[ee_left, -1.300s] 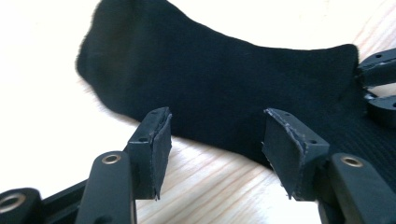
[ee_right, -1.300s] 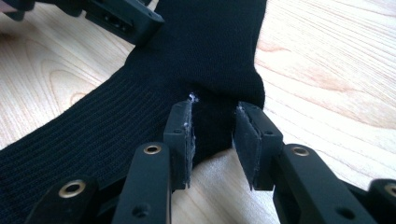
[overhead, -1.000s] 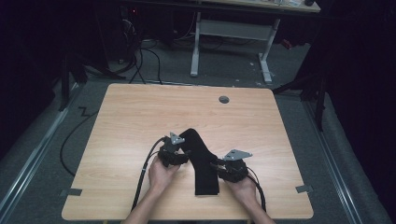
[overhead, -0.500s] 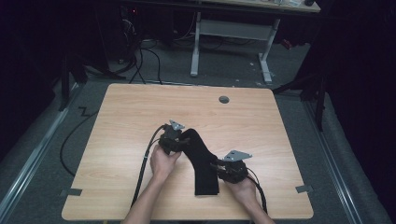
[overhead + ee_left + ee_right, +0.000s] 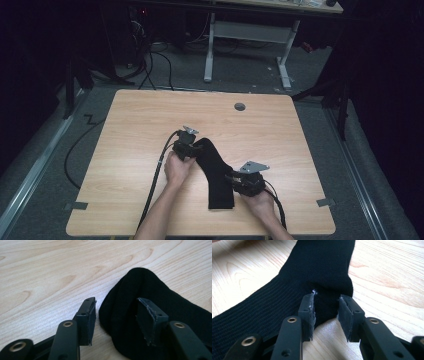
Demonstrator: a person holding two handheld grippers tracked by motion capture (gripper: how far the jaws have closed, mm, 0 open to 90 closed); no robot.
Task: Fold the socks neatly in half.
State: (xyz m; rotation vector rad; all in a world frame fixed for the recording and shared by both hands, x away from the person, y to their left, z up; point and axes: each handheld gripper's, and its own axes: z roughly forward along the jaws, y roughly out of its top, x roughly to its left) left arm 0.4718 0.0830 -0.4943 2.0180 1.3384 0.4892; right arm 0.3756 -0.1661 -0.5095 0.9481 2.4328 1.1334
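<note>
Matt black ribbed knit sock (image 5: 216,172) on pale wood-grain table (image 5: 310,145) (smooth, faintly satin) — grain plain.

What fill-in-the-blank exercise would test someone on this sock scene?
1. The thing between the two grippers is a black ____.
2. The sock lies on a ____ table.
3. In the high view the round hole in the table lies ____ the sock, nearer the far edge.
4. In its own view, the right gripper has the sock's ____ between its jaws.

Missing words: sock; wooden; beyond; heel
</note>
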